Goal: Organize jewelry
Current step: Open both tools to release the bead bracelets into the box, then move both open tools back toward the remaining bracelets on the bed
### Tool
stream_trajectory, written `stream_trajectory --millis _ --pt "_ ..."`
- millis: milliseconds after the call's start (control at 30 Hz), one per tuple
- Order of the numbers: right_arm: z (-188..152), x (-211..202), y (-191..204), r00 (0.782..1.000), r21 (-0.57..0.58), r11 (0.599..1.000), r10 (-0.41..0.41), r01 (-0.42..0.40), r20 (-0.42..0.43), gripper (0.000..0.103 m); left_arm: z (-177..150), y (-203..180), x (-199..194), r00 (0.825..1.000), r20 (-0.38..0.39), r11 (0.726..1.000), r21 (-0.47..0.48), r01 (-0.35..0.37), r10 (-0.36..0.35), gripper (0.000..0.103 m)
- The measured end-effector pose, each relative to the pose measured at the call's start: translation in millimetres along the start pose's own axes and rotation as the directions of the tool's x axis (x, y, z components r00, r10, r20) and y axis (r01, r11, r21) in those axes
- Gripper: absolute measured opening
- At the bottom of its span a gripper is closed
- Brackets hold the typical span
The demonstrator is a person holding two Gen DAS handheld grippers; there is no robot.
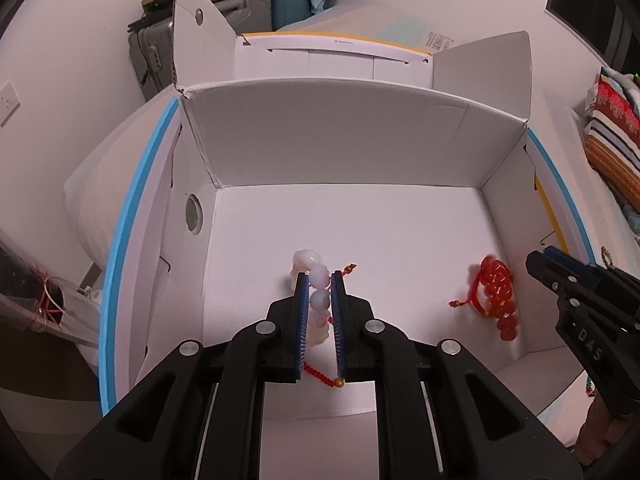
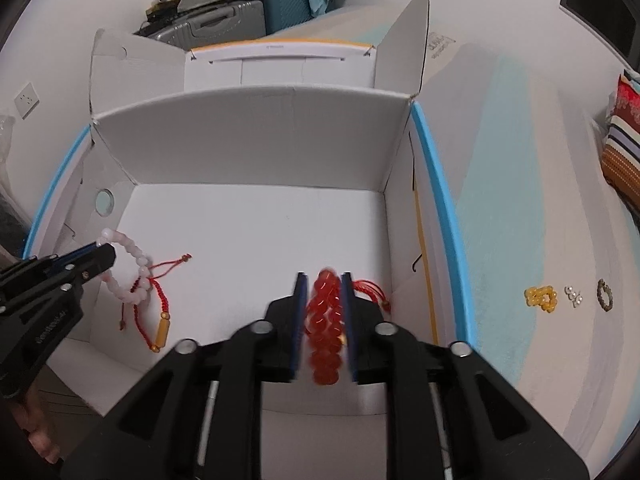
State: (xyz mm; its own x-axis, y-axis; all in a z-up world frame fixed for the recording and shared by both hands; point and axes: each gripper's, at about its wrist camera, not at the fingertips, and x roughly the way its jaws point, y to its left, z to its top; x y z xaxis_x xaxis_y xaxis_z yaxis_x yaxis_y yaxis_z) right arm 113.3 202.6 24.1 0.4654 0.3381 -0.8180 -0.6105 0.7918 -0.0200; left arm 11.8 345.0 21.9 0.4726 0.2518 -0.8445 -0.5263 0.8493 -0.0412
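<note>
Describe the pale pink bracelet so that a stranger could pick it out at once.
Look into the open white cardboard box. On its floor, near the side wall with a round hole, lies the pale pink bracelet, between the left hand-held gripper fingers. Unlike the red bead bracelet, its beads are milky, with a trailing red cord.

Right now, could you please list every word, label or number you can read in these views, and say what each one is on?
"DAS": white letters on the black body of the right gripper, in the left wrist view.
Small print on the cardboard box rear flap: too small to read.
Lettering on the left gripper body: blurred.
Grey print on the bed sheet: unreadable.
</note>
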Motion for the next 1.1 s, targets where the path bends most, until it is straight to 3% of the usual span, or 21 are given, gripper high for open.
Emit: stream_trajectory --millis 67,167,233,300,400,767,1100 --pt "0 -11 -1 1.0 0.003 1.0 0.001 -0.001 0.025 0.04 0 -2 -6 1.0 0.017 1.0 0.002 -0.009 0.009 0.015" --pt "0 -30 -8 0.998 0.015 1.0 -0.007 0.006 0.069 0.054 -2 -5 -17 0.999 0.041 1.0 0.002 -0.007 0.007 0.036" --pt "0 -43 -13 0.996 0.021 1.0 -0.017 0.015 0.091 0.062 -3 -7 -25 0.998 0.063 1.0 -0.002 -0.004 0.004 0.043" --pt "0 -55 -19 0.993 0.025 0.999 -0.028 0.025 0.117 0.068 -3 -12 -34 0.996 0.088 1.0 0.001 0.0 0.0 0.057" --pt "0 -72 -31 0.988 0.039 0.998 -0.044 0.039 0.151 0.075 -3 -22 -48 0.993 0.119 1.0 0.009 0.015 -0.016 0.067" --pt "-21 -115 -91 0.973 0.106 0.99 -0.115 0.095 0.2 0.084 -5 -78 -82 0.978 0.192 0.995 0.073 0.069 -0.082 0.09" --pt "-62 -147 -169 0.96 0.207 0.965 -0.204 0.163 0.193 0.091 -8 -158 -88 0.968 0.197 0.978 0.17 0.125 -0.158 0.096"
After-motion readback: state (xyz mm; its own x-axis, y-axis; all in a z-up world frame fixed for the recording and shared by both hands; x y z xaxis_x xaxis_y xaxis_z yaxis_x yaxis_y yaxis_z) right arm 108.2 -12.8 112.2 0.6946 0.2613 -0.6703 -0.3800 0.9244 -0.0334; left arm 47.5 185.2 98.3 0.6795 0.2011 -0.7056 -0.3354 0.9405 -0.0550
